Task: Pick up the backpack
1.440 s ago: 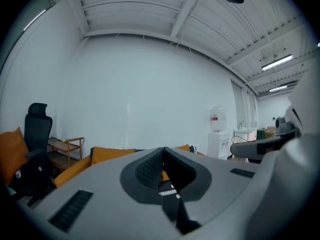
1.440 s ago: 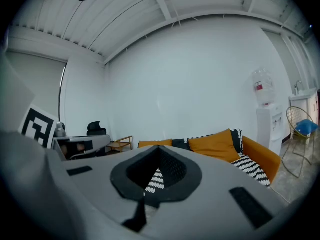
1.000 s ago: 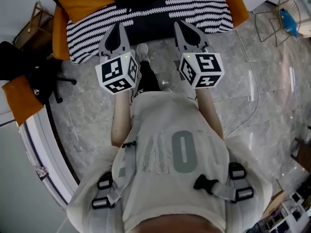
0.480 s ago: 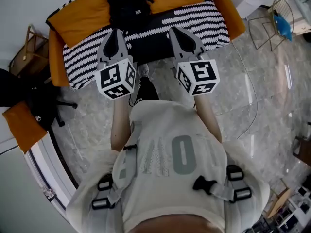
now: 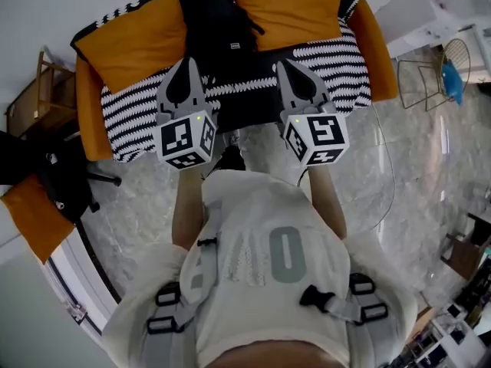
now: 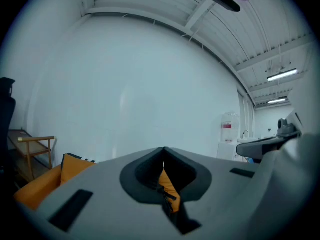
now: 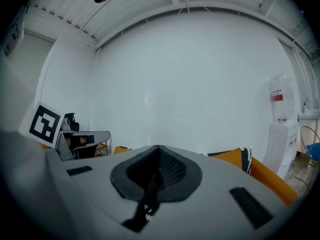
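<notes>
Head view: the person is closer to the sofa (image 5: 130, 106) than a moment ago. Before, only the bottom of the black backpack (image 5: 217, 29) peeked in at the top edge, and now nearly all of it shows. It lies on the seat between two orange cushions (image 5: 130, 41). The left gripper (image 5: 183, 66) and right gripper (image 5: 289, 67) now reach over the sofa's front, one on each side of the bag and just short of it. So I think the grab comes soon, but nothing is held yet. The bag's lower end blends into the cover's black stripe, so its edge is hard to find. Left gripper view: the jaws are pressed together with nothing between them. They fill the bottom of the picture and hide the seat. A small hole shows some orange and a dark strap, maybe the bag's; I cannot tell. Right gripper view: these jaws are closed and empty too. Their hole shows only dark cloth with white specks.
</notes>
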Motion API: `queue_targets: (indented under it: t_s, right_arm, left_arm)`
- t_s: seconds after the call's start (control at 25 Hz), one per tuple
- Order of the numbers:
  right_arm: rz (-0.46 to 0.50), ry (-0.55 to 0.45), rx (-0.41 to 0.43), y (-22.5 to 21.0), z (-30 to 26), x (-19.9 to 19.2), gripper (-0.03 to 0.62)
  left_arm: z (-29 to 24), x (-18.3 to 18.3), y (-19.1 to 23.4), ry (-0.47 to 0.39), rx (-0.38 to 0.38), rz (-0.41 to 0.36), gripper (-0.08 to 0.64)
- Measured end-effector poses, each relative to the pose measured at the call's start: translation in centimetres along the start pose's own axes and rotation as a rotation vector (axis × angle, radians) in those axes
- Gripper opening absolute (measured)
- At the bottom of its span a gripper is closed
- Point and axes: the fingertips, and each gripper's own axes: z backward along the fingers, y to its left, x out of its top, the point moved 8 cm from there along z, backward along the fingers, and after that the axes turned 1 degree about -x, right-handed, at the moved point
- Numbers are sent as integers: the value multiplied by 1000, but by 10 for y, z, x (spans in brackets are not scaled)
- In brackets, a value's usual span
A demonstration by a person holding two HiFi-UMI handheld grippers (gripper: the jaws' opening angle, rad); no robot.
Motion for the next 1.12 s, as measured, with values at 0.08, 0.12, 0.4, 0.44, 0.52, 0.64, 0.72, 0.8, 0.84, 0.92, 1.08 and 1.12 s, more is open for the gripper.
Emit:
queue_targets:
  t_s: [0.08,0.12,0.4,0.44,0.52,0.64,0.72,0.8,0.84,0.92,1.08,1.12]
  right_arm:
    - [11,10,13,-4,-34,8,8]
    - [19,11,15,-5,-49,11,8]
    - [53,18,12,2,-125,23,8]
    - [58,30,10,-3,-129,22,8]
    - [56,44,5,-18,-138,21,8]
    - [21,27,1,-39,-153,22,8]
    - [9,25,3,-48,-152,23,8]
    - [4,18,3,-56,-152,27,8]
    - [1,15,4,-59,-154,28,8]
    - [-2,13,9,-64,-160,29,8]
    - [-25,29,15,-69,-167,24,8]
    - [-29,34,22,-69,-169,23,8]
  left_arm:
    - [-22,5,18,-39,1,41,20]
    - [-33,7,28,-60,-9,54,20]
    - [-92,1,92,-24,10,57,20]
    - [-98,-4,91,-9,16,67,20]
    - [-111,-9,85,8,17,86,20]
    - [-127,-1,79,-23,14,77,20]
    - [-129,1,73,-27,17,69,20]
    - [-134,5,69,-33,15,65,20]
    - [-136,8,69,-41,17,61,20]
    - [-141,11,69,-53,28,53,20]
    - [-142,11,67,-80,86,31,21]
    - [-141,10,67,-90,105,22,21]
